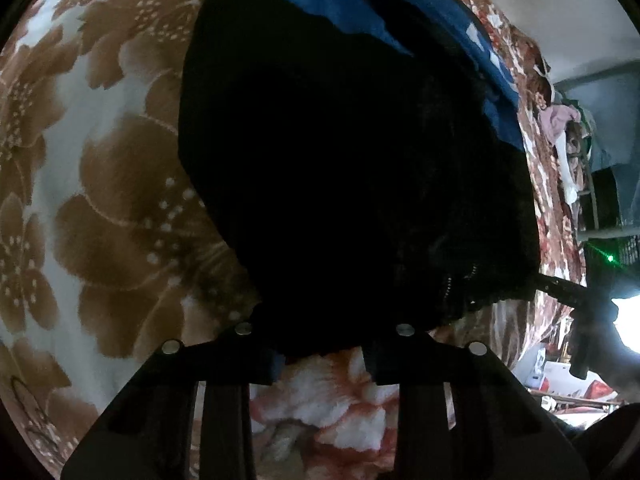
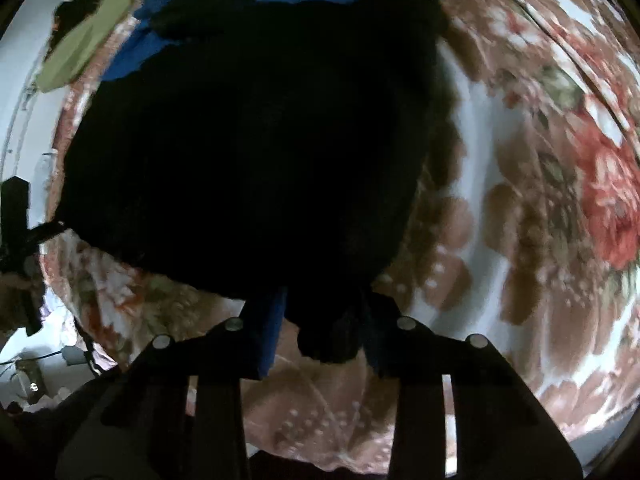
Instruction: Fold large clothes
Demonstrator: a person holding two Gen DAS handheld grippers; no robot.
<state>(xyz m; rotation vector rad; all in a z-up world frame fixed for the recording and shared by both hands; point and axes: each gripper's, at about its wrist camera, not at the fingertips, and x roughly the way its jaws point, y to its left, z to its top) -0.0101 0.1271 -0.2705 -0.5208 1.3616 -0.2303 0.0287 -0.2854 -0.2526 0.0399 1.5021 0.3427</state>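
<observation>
**Two claws are pinching the near edge of a big black cloth**

The left claw (image 1: 320, 360) is sitting at the bottom middle of its picture. Its jaws are narrow and they are pinching the near edge of the black cloth (image 1: 352, 168). The right claw (image 2: 320, 344) is sitting at the bottom middle of its own picture. Its jaws are narrow too, and a lump of the same black cloth (image 2: 248, 152) is hanging down between them.

The black cloth is filling the middle of both pictures. It is lying on a flowery blanket (image 1: 112, 200) that is showing on the left in the left picture and on the right in the right picture. A blue cloth (image 1: 360, 0) is peeking out at the top of the frame, past the far edge of the black one. It is too dark to tell what sort of clothing the black cloth is.

The cloth is looking soft and floppy, and likely a bit heavy because it is so big. It is going to sag in the middle when it is being lifted. The best places to hold it are the two near corners, far apart from each other, so the edge is staying straight. A thin pinch may be slipping, so a good thick bunch is safer.
</observation>
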